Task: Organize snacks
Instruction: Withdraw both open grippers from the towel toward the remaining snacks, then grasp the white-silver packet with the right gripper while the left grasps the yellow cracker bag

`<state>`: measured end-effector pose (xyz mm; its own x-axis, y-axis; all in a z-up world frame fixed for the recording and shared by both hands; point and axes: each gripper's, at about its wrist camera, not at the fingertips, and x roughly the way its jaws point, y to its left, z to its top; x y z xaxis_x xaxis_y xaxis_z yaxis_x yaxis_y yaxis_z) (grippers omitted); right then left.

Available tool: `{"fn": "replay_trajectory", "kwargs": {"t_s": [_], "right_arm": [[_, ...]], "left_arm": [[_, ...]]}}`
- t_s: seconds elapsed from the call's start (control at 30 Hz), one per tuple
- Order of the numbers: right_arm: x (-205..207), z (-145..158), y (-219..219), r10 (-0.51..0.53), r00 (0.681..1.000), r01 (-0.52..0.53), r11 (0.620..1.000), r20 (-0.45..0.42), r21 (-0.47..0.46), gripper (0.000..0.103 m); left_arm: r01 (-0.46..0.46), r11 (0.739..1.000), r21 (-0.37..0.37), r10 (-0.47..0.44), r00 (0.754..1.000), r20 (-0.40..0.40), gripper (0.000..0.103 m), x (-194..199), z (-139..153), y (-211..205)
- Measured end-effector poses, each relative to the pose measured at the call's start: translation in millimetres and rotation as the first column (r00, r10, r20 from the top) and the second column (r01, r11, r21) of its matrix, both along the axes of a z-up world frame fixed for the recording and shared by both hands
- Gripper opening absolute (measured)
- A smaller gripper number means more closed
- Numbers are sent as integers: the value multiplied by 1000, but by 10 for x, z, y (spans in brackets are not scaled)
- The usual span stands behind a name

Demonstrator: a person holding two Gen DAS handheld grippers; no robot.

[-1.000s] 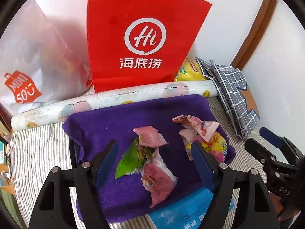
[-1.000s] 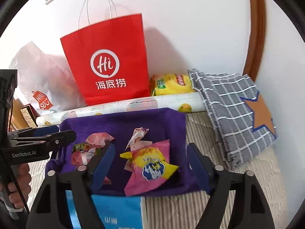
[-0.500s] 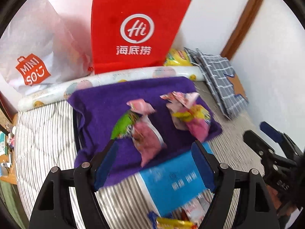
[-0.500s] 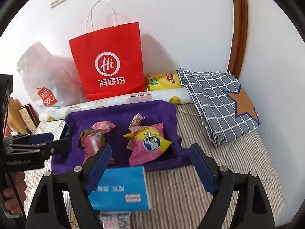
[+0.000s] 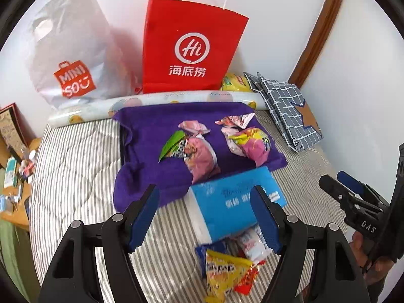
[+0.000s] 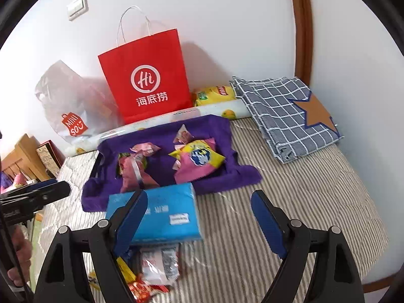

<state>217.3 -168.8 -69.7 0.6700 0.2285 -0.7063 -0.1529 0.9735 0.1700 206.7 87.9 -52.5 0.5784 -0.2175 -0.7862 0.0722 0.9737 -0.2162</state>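
A tray lined with purple cloth [image 5: 146, 136] [image 6: 217, 131] lies on the striped bed and holds several snack packets: a pink one [image 5: 202, 156] [image 6: 131, 171], a green one [image 5: 171, 146] and a pink-yellow one [image 5: 252, 144] [image 6: 199, 159]. A blue tissue pack [image 5: 232, 202] [image 6: 161, 212] lies in front of it. Loose snacks lie nearer: a yellow packet [image 5: 224, 272] and a white one [image 5: 252, 245] [image 6: 159, 262]. My left gripper [image 5: 205, 219] is open and empty above the tissue pack. My right gripper [image 6: 199, 222] is open and empty.
A red paper bag [image 5: 189, 48] [image 6: 149, 78], a white Miniso bag [image 5: 70, 50] and a paper roll [image 5: 176, 98] stand against the back wall. A folded checked cloth [image 5: 287, 111] [image 6: 285, 106] lies at the right. A yellow chip bag [image 6: 214, 94] sits behind the roll.
Both grippers have pulled back and up from the tray. The blue tissue pack and the loose snacks in front of it have come into view. Both stay open.
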Motion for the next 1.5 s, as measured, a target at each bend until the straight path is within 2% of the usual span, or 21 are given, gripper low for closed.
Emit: {"fn": "replay_trajectory", "kwargs": {"t_s": [0.07,0.17,0.57,0.63,0.7,0.77,1.0,1.23,1.37,1.5], "right_arm": [[-61,-1,-25,-21,1000,21,999,14,-24,83],[-148,-13,-40,-38,999,39,998,20,-53,90],[-369,-309,22,40,997,-41,999,-61,-6,90],[-392,-359,30,49,996,-48,999,-70,12,88],[-403,-405,37,56,995,-54,998,-80,22,78],[-408,-448,51,67,994,-64,998,-91,25,76],[-424,-652,217,134,982,-130,991,-134,38,75],[-380,-858,516,212,963,-210,977,-165,30,75],[-306,-994,620,219,955,-217,976,-200,33,65],[-226,-1118,699,227,943,-225,974,-243,36,62]], "left_arm": [[-13,1000,-1,13,1000,-6,73,-61,-17,18],[-33,999,-5,33,999,-20,73,-140,-57,55],[-55,998,32,56,998,-26,73,-434,-218,111],[-59,998,25,59,998,-35,73,-466,-261,150],[-68,997,22,69,997,-45,73,-494,-310,193],[-82,996,19,83,995,-58,73,-514,-371,247],[-100,995,-12,98,990,-102,73,-514,-565,326],[-93,996,-19,90,991,-103,73,-513,-630,376],[-93,995,-19,91,990,-104,73,-558,-656,452],[-91,996,-23,88,990,-107,73,-603,-689,507]]}}
